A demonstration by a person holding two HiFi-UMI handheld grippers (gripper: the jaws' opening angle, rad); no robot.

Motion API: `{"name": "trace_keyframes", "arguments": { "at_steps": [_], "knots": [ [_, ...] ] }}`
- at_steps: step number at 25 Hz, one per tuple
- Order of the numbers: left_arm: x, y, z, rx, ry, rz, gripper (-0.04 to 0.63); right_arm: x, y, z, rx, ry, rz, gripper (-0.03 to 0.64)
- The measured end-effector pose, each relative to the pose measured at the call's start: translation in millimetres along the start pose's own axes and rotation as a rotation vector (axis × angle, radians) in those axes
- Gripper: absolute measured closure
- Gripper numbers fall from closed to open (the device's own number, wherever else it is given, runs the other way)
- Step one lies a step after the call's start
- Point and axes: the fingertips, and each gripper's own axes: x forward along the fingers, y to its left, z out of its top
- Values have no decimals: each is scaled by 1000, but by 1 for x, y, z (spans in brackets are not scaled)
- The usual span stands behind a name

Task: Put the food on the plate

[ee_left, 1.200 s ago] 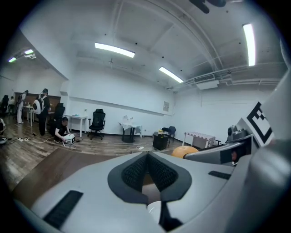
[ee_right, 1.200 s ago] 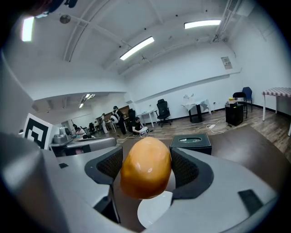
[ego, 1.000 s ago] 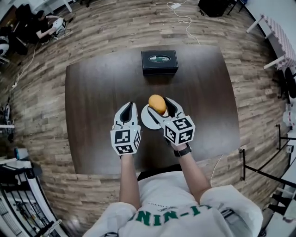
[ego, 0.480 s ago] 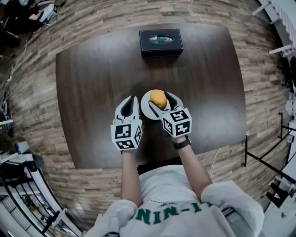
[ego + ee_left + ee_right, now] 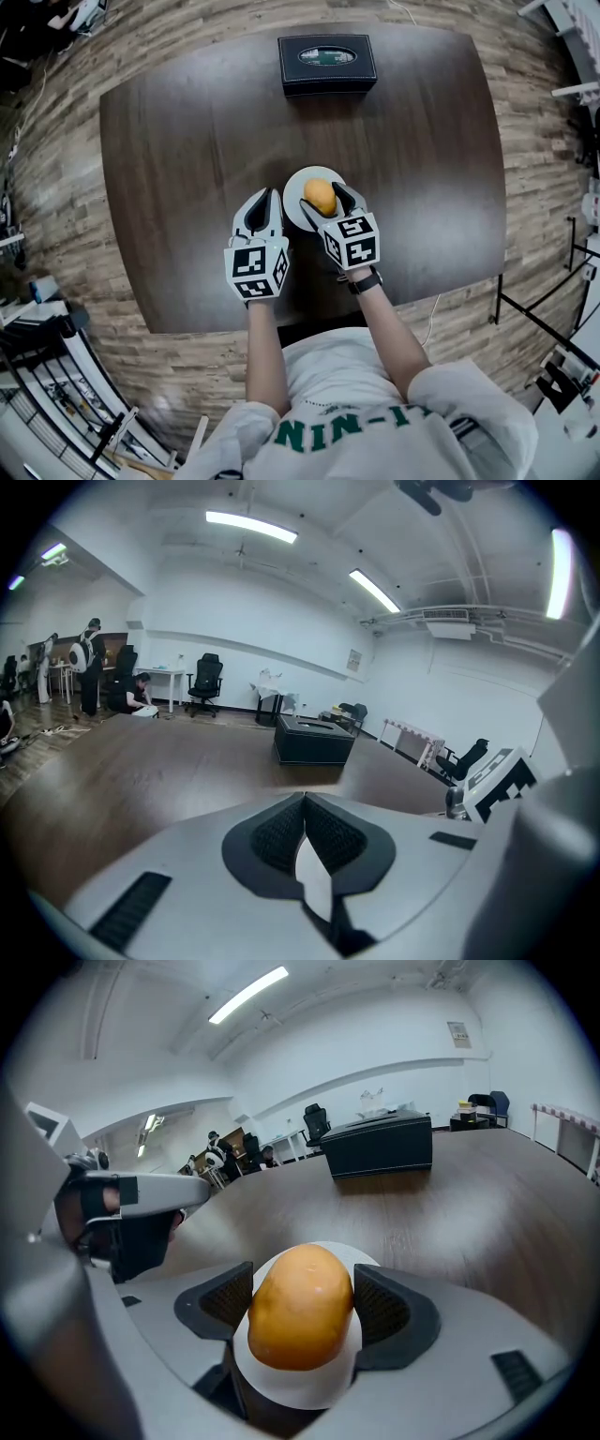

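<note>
- Near the middle of the table (image 5: 187, 187), toward the person's side, sit all the things this task needs. A black box (image 5: 327, 64) stands well apart at the far edge.
- The right gripper (image 5: 323, 194) is clenched on the food, with one pad against each flank. It points away from the person and slopes down toward the table.
- The left gripper (image 5: 269, 193) sits just beside the plate's left rim. Its jaws are pressed together with nothing between them. It is nearly as close to the plate as the right one, but it looks idle.
- The plate (image 5: 292, 199) lies directly below the right gripper's jaws. In the right gripper view, white shows around and beneath the food. No view shows whether the food touches the plate yet.
- The food (image 5: 320, 196) is a smooth orange oval over the plate's centre.
  - Its long axis runs along the jaws, from the person toward the box, so it is gripped across its narrower width.
  - The coming move looks like a short drop straight down and a release, with no sideways shift.
</note>
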Motion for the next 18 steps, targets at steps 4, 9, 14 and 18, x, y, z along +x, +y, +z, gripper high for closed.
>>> {"name": "trace_keyframes", "arguments": {
  "at_steps": [4, 9, 14, 18],
  "knots": [
    [-3, 5, -5, 0, 7, 14, 581, 1, 1, -3, -9, -22, 3, 270],
    [-7, 5, -3, 7, 3, 20, 581, 2, 6, -3, -5, -18, 25, 226],
    [-18, 3, 0, 18, -8, 25, 581, -8, 12, 6, -18, -49, 24, 158],
    [-34, 2, 9, 31, -31, 30, 581, -25, 13, 11, -17, -77, 6, 158]
  ]
}}
